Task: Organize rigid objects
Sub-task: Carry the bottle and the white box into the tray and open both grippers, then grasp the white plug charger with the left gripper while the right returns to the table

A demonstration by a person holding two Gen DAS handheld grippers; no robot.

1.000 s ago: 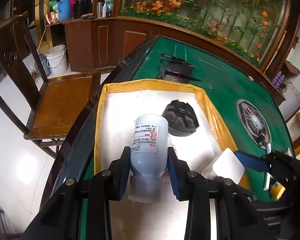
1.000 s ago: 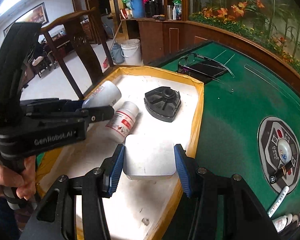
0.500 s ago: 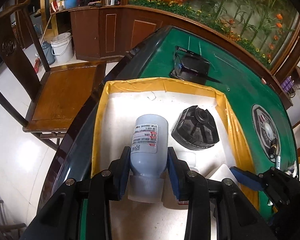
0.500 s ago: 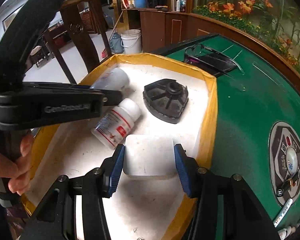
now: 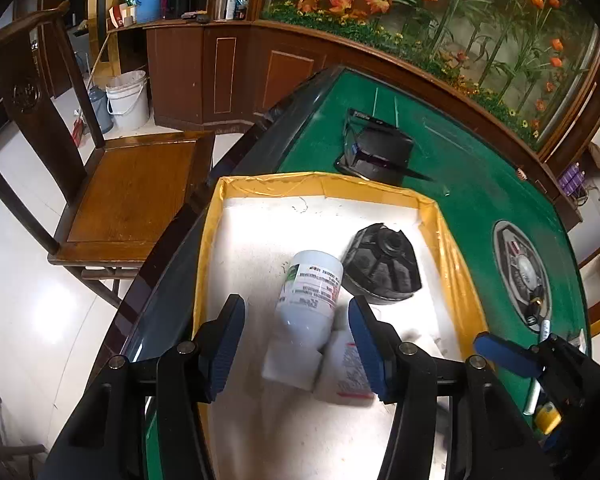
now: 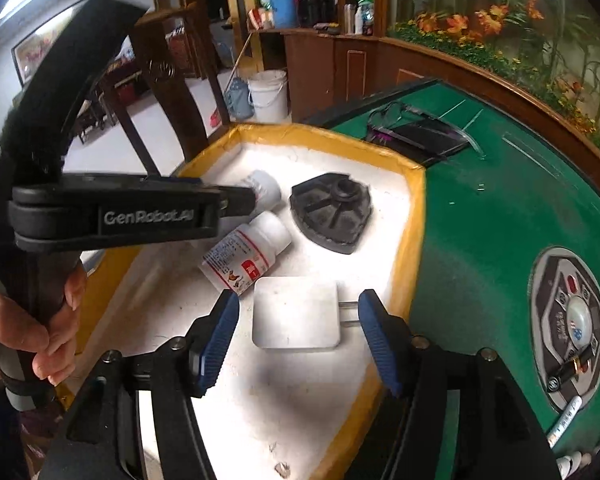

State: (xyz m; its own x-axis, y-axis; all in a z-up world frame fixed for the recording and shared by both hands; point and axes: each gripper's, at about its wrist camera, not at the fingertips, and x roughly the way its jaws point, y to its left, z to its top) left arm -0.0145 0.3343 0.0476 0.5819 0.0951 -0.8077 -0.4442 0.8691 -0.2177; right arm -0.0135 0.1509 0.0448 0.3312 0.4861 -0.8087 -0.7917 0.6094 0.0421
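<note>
A yellow-rimmed white tray (image 5: 208,264) lies on the green table. My left gripper (image 5: 296,312) hangs over it, jaws opening. A white labelled bottle (image 5: 310,292) lies tilted between the pads, free of both, its cap end blurred. It leans against a red-labelled bottle (image 5: 346,368). A black ribbed part (image 5: 380,264) sits just beyond. My right gripper (image 6: 298,304) is also opening. A flat white square box (image 6: 296,312) rests on the tray between its pads, touched by neither. The red-labelled bottle (image 6: 248,256) lies by its left finger. The left gripper (image 6: 244,200) partly hides the other bottle (image 6: 264,190).
Glasses and a dark case (image 5: 376,152) lie on the green felt beyond the tray. A round control panel (image 5: 520,268) sits to the right, with pens (image 5: 540,360) near it. A wooden chair (image 5: 128,192) stands left of the table. A hand (image 6: 40,332) holds the left gripper's handle.
Both grippers were shut on their loads and have opened. The white bottle has dropped from the left jaws and tipped against the other bottle. The white box now lies free on the tray.
</note>
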